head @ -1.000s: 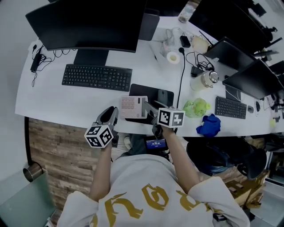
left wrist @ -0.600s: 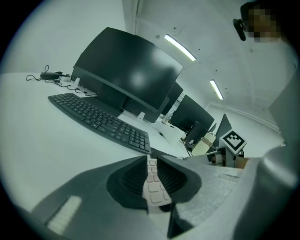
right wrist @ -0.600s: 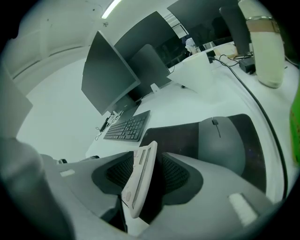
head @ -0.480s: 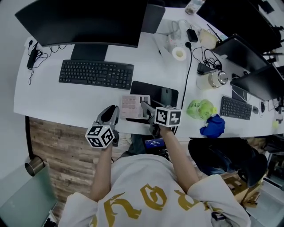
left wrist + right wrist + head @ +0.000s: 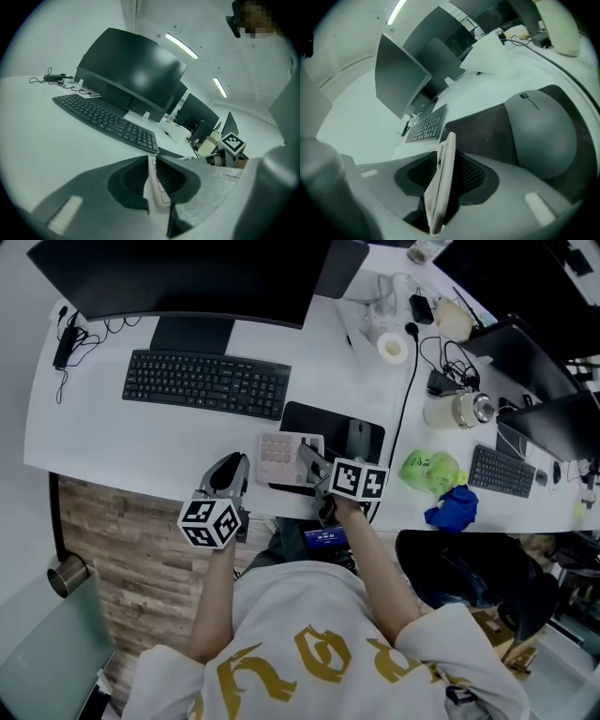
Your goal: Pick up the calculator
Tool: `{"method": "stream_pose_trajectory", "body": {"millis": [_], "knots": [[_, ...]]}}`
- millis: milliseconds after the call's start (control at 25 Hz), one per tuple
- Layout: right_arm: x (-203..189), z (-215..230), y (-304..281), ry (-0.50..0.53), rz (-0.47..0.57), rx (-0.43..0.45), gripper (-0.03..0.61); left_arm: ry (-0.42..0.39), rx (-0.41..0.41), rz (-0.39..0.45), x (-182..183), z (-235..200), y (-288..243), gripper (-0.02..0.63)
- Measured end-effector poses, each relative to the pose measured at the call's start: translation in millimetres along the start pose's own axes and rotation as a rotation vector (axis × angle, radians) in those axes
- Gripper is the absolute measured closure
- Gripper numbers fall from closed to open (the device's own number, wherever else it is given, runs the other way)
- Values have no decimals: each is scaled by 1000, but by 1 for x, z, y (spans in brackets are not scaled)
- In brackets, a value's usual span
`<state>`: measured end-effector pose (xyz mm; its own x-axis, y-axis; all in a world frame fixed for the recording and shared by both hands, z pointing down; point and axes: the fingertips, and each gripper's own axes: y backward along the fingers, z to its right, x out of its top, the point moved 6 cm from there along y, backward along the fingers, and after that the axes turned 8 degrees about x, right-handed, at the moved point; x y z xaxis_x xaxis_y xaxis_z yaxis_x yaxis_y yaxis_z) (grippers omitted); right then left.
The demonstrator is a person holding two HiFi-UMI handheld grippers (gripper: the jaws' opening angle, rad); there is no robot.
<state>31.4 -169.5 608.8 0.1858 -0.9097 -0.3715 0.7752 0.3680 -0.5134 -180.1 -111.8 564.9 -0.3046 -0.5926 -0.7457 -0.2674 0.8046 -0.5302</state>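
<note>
The head view shows the calculator (image 5: 286, 457) lying near the front edge of the desk (image 5: 141, 442), partly on a black mouse pad (image 5: 323, 420), with the right tool (image 5: 311, 461) at its right side and the left tool (image 5: 236, 463) just beside its left. Only the right gripper view shows it edge-on between jaws that have just been closing yet are not pressing on it. The left gripper view shows jaws barely parted, keys visible through the slit.

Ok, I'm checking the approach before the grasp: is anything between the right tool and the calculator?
Nothing visible. The calculator already stands between the jaws of the right tool, which have just been closing.
</note>
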Motion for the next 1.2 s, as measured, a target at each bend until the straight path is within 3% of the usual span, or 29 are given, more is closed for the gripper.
{"method": "stream_pose_trajectory", "body": {"millis": [520,880,1200], "knots": [[3,6,0,-92,-28,99,456,53,25,-5,-8,-9,-5,588],[-1,8,9,-313,80,187,466,23,45,5,-9,-12,2,604],[1,-8,19,-321,121,223,466,33,31,28,-6,-8,12,604]]}}
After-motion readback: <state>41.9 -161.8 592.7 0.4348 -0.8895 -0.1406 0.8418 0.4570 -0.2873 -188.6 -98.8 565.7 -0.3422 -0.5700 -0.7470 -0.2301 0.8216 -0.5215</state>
